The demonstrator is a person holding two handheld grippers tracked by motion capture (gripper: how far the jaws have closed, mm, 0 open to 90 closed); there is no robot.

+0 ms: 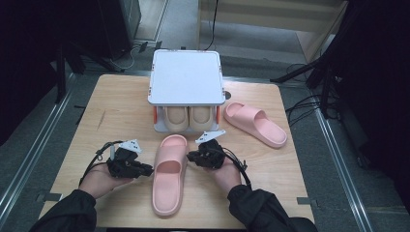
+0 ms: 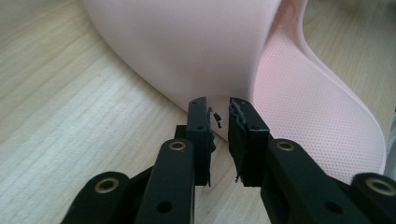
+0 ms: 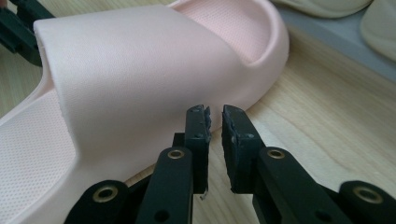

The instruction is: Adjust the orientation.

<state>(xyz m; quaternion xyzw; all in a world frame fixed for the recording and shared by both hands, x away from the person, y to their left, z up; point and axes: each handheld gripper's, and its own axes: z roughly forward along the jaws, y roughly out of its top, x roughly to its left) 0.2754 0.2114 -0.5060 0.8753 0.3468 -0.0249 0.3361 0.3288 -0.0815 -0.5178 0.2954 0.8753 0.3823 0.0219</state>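
Note:
A pink slipper lies lengthwise on the wooden table, toe toward the rack. My left gripper points at its left side. In the left gripper view the jaws stand a narrow gap apart, nothing between them, tips just short of the slipper's strap. My right gripper points at the slipper's right side. Its jaws are also slightly apart and empty, close to the strap's edge. A second pink slipper lies at an angle to the right.
A white two-level rack stands at the table's back middle, with a pair of beige slippers on its lower shelf. Dark stands and cables surround the table. Bare wood lies at the left and front right.

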